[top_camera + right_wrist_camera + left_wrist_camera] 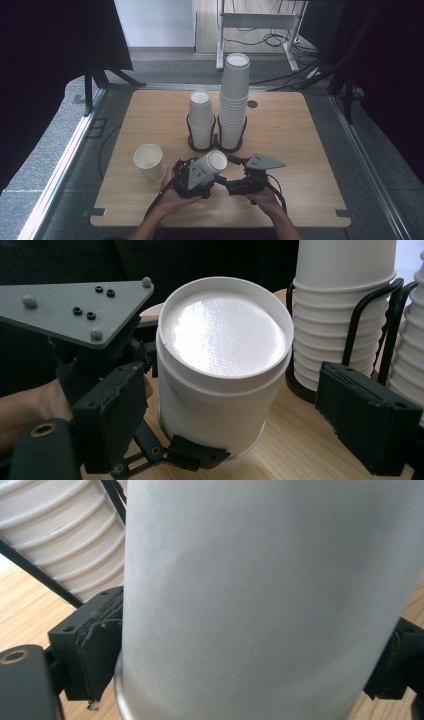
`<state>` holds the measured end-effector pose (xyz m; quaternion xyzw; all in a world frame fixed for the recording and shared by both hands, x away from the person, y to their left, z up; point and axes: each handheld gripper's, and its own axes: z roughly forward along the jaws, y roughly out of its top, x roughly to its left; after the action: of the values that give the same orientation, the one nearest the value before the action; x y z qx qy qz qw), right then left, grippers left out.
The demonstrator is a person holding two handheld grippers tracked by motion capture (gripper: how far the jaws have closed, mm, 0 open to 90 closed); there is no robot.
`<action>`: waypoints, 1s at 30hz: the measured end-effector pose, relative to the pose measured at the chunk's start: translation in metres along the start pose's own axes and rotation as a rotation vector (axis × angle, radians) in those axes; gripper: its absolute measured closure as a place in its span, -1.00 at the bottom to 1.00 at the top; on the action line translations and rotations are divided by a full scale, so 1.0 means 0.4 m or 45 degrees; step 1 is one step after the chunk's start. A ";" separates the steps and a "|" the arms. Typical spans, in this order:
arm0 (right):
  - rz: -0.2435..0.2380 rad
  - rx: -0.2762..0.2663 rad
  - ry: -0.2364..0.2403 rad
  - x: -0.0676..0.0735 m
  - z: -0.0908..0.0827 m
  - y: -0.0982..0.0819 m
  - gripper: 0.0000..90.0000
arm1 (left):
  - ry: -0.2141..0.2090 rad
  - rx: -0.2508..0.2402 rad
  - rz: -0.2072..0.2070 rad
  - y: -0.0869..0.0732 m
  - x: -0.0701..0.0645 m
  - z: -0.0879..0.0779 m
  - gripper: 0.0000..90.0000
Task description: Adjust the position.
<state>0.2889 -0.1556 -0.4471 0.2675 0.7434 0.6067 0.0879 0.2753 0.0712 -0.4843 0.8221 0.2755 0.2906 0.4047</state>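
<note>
With the left gripper [196, 176] clamping the nested cups [210, 163] and the right gripper [235, 172] spread wide, squeezing harder could crush them.

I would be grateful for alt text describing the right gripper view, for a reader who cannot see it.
An upside-down white paper cup stands on the wooden table, clamped near its rim by the left gripper, between the open black jaws of the right gripper, which do not touch it. Behind it at right, two stacks of cups sit in a black wire holder.
</note>
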 end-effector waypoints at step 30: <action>-0.254 0.414 -0.008 -0.029 0.003 0.088 -0.67 | 0.091 0.035 0.134 0.038 -0.001 0.013 -0.80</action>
<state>0.3092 -0.1562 -0.4162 0.2050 0.8542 0.4660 0.1053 0.2822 0.0603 -0.4744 0.8299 0.2503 0.3370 0.3675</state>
